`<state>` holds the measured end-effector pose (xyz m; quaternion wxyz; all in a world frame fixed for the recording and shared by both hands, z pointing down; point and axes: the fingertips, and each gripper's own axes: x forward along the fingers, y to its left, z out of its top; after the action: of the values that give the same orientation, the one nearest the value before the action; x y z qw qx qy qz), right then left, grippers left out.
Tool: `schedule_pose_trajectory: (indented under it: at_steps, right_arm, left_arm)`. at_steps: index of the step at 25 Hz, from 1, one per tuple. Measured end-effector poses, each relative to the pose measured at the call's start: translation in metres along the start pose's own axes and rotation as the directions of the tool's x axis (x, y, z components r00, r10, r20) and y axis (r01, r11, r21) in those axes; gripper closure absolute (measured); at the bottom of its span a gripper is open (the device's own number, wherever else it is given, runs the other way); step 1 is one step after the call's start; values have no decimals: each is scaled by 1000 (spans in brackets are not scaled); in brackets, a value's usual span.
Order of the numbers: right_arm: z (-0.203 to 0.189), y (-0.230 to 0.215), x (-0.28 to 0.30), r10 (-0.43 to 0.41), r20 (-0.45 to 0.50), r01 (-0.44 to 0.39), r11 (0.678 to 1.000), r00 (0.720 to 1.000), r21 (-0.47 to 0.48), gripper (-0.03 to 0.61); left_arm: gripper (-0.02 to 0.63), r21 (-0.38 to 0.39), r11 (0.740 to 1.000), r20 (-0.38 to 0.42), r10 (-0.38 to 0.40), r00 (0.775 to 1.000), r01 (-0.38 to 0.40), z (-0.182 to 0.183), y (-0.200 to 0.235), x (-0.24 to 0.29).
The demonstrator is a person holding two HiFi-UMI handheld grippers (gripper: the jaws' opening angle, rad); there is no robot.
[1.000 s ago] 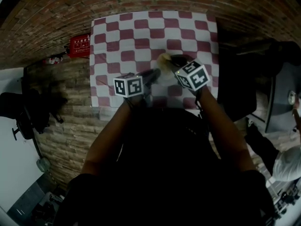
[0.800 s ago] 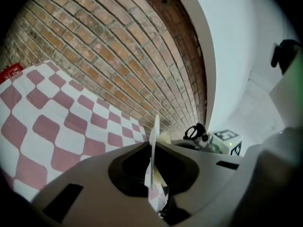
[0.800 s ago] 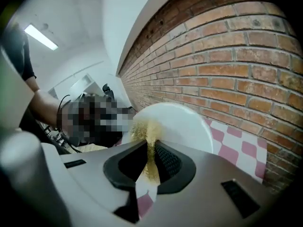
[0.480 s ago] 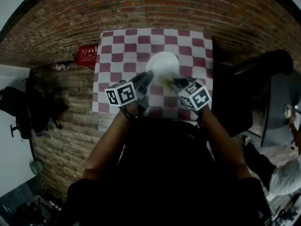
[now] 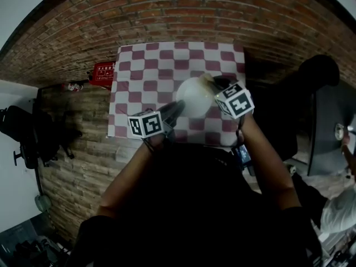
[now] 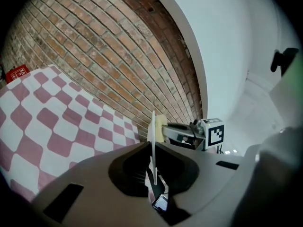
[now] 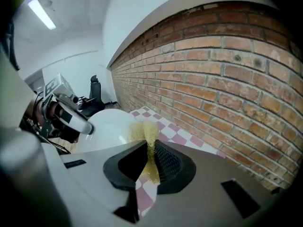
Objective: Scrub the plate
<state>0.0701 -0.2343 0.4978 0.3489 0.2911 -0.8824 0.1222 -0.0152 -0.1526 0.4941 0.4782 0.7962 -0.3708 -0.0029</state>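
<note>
My left claw is clamped on the near-left rim of the plate, and my right claw is closed on a yellow sponge whose free end lies against the plate's white face.

The brick wall fills the far side and curves round left and right. In front of it stands the table under a maroon-and-white checked cloth. My dark torso and forearms hide the table's near edge. Left of the plate and beyond it the cloth lies open. The table's right edge runs just beside my right claw, with dark furniture close past it that I cannot make out.

The plate sits right of the table's middle, tilted. Along my left claw's jaws it shows only as a thin upright edge, and I cannot tell whether its lower rim touches the cloth. My left claw covers part of its near rim. My right claw's marker cube overlaps its right side.

The sponge shows from above only as a pale scrap at the plate's far-right rim. A red box sits off the table's left edge, its print too small to read.
</note>
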Motion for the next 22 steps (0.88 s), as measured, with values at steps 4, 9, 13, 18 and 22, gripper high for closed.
schedule_pose_trajectory:
  at_steps: [4,9,13,18,22]
  right_arm:
    - [33,17,-9,11,52,-7,998,999,-68,534]
    - [41,67,-12,105,66,-96,987,992,-128,534]
    - [27,92,-11,184,37,-179,977,982,-113,534]
    - [-14,93,-1,232,-66,-234,971,971,-37,534]
    - [-30,64,2,175,-91,-174,985,980,17,534]
  left_arm:
    - [583,6,1000,-11,-4,1000,4,1,-8,8]
    - [584,6,999,16,-34,999,34,14,-17,10]
    - [589,-6,1000,79,-25,997,26,35,-10,2]
    - [588,-10,1000,97,5,995,-4,43,2,-8]
    - [588,-28,1000,79,3,997,0,34,8,-11]
